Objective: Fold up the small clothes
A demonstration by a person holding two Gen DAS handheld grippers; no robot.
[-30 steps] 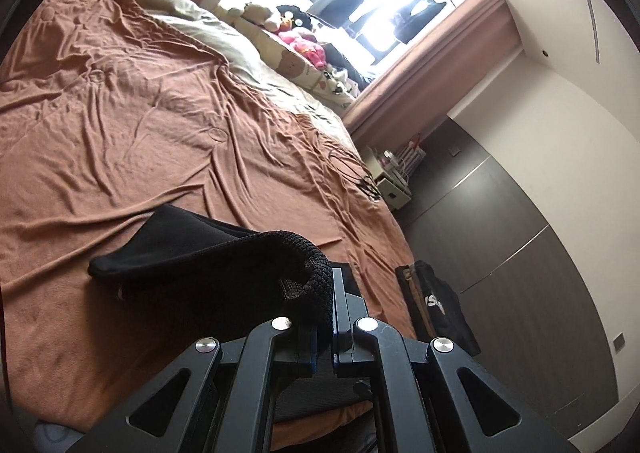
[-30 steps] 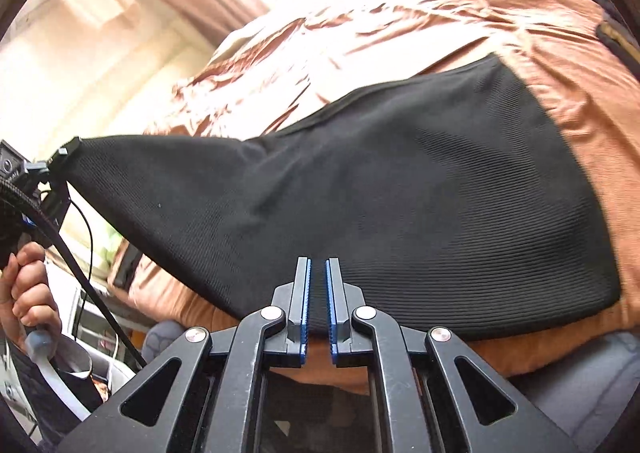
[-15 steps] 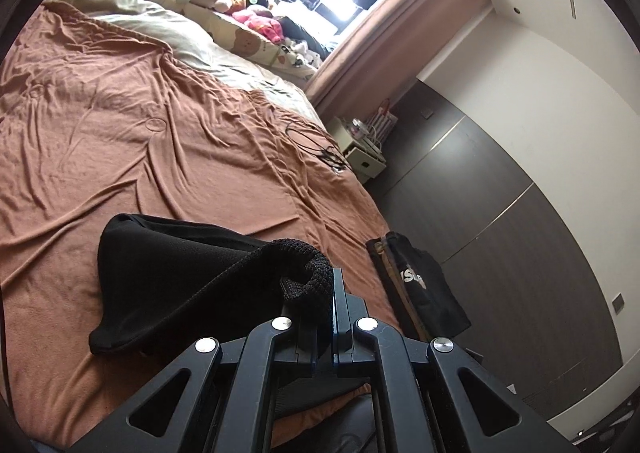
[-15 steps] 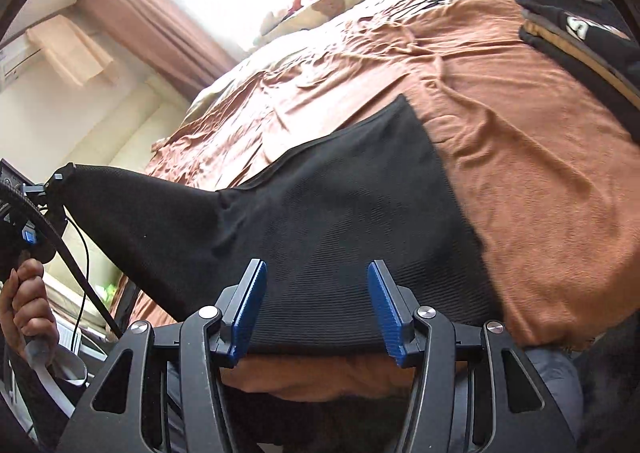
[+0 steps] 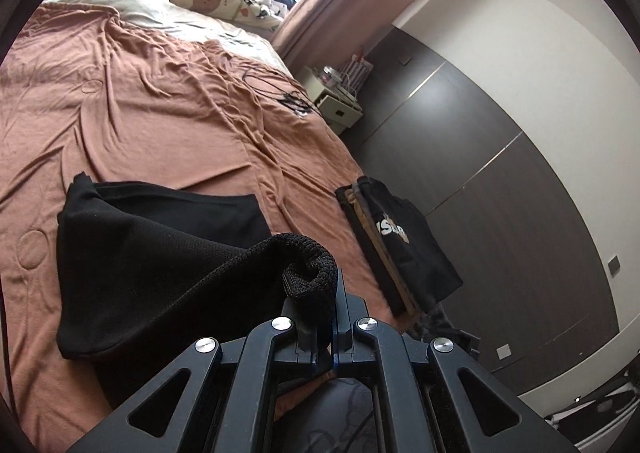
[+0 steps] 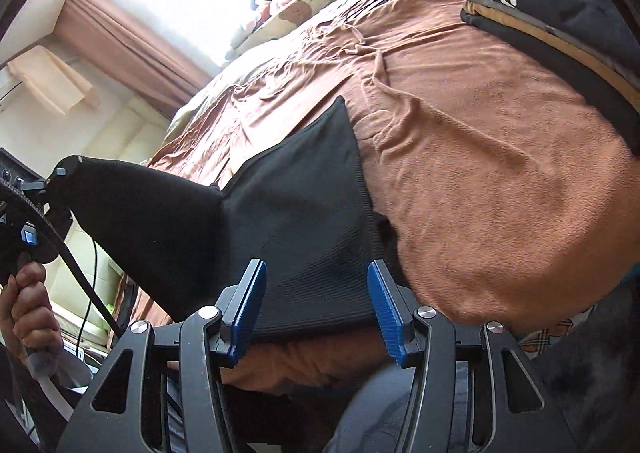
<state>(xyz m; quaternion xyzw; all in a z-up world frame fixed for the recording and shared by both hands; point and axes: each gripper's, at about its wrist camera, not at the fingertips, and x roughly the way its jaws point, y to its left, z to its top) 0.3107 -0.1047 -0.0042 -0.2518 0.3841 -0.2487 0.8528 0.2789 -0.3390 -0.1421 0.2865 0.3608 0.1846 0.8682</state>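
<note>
Here the left tool (image 5: 326, 317) was clamped on a bunched corner of the black knit garment (image 5: 160, 253), lifting it off the bed (image 5: 160, 121). The rest of the cloth lay ahead and to its left on the brown sheet. The right tool (image 6: 316, 305) stood half open, gripping nothing, the garment's near edge just beyond its blue pads (image 6: 250, 301). A folded pile (image 6: 552, 13) sat farther ahead to its right.

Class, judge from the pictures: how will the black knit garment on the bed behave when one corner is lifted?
Probably floppy: the black knit garment sags from the left gripper down to the brown bedspread. Likely light, since one pinched corner lifts it. Its textured knit looks unlikely to slip.
</note>
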